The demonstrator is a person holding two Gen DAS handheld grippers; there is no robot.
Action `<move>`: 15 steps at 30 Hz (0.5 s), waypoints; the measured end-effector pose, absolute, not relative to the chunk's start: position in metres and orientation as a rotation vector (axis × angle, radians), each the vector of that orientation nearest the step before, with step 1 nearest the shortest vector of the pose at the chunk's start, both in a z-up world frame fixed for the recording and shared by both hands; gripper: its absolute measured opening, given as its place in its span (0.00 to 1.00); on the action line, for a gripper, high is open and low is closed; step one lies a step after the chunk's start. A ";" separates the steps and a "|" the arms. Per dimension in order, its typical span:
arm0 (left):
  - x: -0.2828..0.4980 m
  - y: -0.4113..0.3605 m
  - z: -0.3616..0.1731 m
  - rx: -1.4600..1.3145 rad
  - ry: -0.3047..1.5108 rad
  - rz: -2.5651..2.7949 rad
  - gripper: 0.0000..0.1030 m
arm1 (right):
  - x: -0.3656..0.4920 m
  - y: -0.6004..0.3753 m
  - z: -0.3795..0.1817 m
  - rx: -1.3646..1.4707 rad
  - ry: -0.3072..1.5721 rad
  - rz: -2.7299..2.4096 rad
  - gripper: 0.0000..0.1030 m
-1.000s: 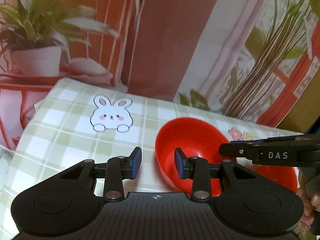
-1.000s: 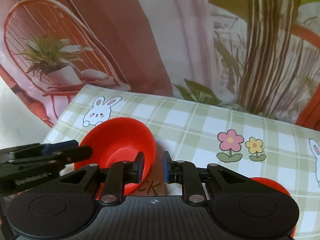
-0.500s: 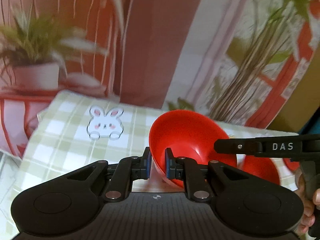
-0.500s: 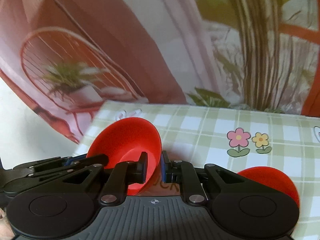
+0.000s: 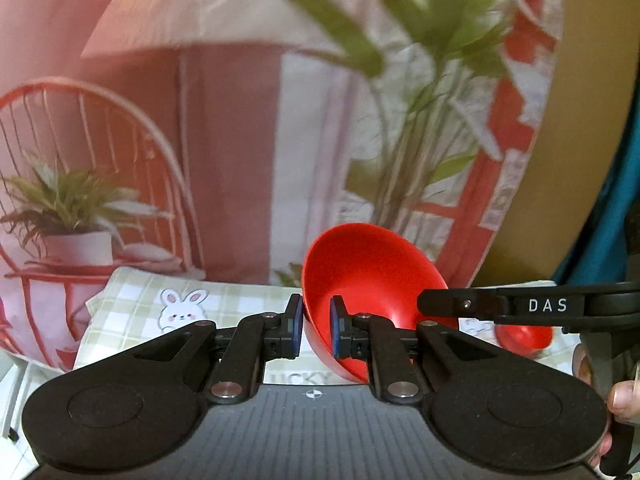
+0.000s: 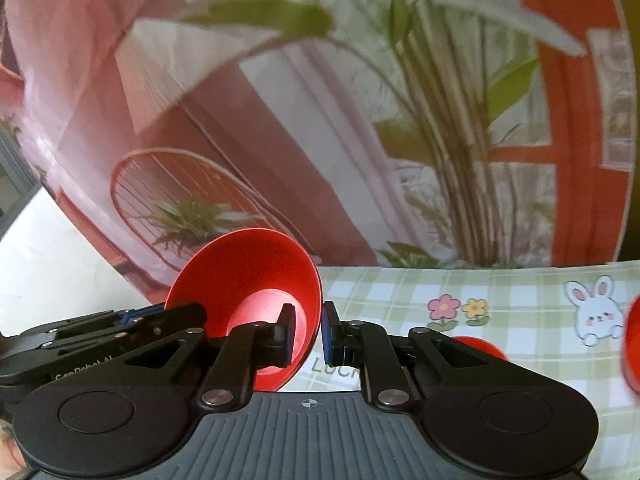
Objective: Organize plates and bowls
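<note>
A red bowl [image 5: 372, 280] is held in the air, tilted, above the checked tablecloth [image 5: 132, 300]. My left gripper [image 5: 314, 332] is shut on its left rim. My right gripper [image 6: 308, 334] is shut on the opposite rim of the same bowl [image 6: 248, 272]; its finger shows in the left wrist view [image 5: 500, 306]. A second red bowl [image 5: 524, 338] rests on the table to the right, partly hidden behind the right gripper; it also shows in the right wrist view [image 6: 478, 348].
Another red object [image 6: 632, 344] sits at the right edge of the right wrist view. The tablecloth has bunny [image 6: 596, 312] and flower [image 6: 458, 310] prints. A printed backdrop with plants and a chair [image 5: 100, 160] hangs behind the table.
My left gripper closed on the bowl's rim. Both grippers then lifted the bowl off the table and tilted it; the table now lies lower in both views.
</note>
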State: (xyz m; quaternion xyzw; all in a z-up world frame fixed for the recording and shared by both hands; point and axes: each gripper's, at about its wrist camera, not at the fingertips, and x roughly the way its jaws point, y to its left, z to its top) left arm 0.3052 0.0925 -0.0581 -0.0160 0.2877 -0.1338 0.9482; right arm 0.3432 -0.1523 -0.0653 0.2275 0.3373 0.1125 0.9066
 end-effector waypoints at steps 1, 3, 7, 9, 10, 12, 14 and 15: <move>0.301 0.088 -0.056 -0.029 0.582 -0.277 0.15 | 0.336 -0.158 -0.063 0.469 0.690 0.233 0.14; 0.293 0.075 -0.051 -0.022 0.574 -0.291 0.15 | 0.320 -0.169 -0.061 0.466 0.683 0.227 0.13; 0.279 0.050 -0.052 -0.021 0.587 -0.331 0.15 | 0.293 -0.192 -0.066 0.477 0.684 0.203 0.13; 0.275 0.038 -0.058 -0.024 0.612 -0.352 0.15 | 0.281 -0.205 -0.071 0.488 0.689 0.190 0.13; 0.274 0.032 -0.062 -0.018 0.619 -0.361 0.15 | 0.277 -0.210 -0.074 0.493 0.694 0.184 0.13; 0.272 0.020 -0.070 -0.001 0.633 -0.379 0.15 | 0.268 -0.219 -0.082 0.500 0.706 0.167 0.13; 0.273 0.009 -0.081 0.004 0.658 -0.391 0.15 | 0.264 -0.226 -0.092 0.506 0.720 0.148 0.14; 0.274 0.007 -0.086 0.006 0.667 -0.396 0.15 | 0.263 -0.229 -0.097 0.508 0.727 0.139 0.14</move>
